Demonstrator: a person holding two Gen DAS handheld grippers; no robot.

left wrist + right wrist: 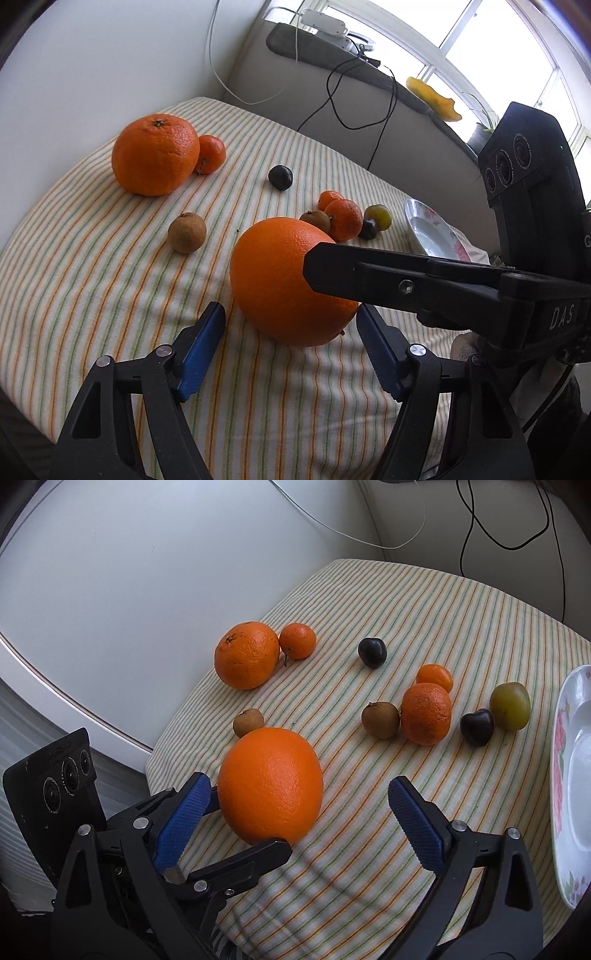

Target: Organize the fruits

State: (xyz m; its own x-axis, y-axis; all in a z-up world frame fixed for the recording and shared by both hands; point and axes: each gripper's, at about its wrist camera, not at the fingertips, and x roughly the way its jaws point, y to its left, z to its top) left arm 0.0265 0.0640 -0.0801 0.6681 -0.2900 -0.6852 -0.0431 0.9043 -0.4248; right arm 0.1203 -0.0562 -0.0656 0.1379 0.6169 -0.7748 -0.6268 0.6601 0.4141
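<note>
A large orange (280, 280) (269, 786) rests on the striped cloth (92, 280). My left gripper (290, 312) is open, its blue pads just short of the orange on either side. My right gripper (299, 782) is open wide around the same orange; the left pad (181, 823) sits close against it and the right pad is well apart. One right finger (369, 273) crosses the orange in the left wrist view. A second large orange (155, 155) (246, 656) lies at the far left with a small mandarin (211, 154) (297, 641) touching it.
A brown fruit (187, 232) (248, 722) and a dark plum (280, 177) (372, 652) lie apart. Two mandarins (426, 713), a brown fruit (380, 720), a dark plum (477, 726) and a green plum (510, 706) cluster beside a floral plate (424, 229) (561, 775). Cables hang behind.
</note>
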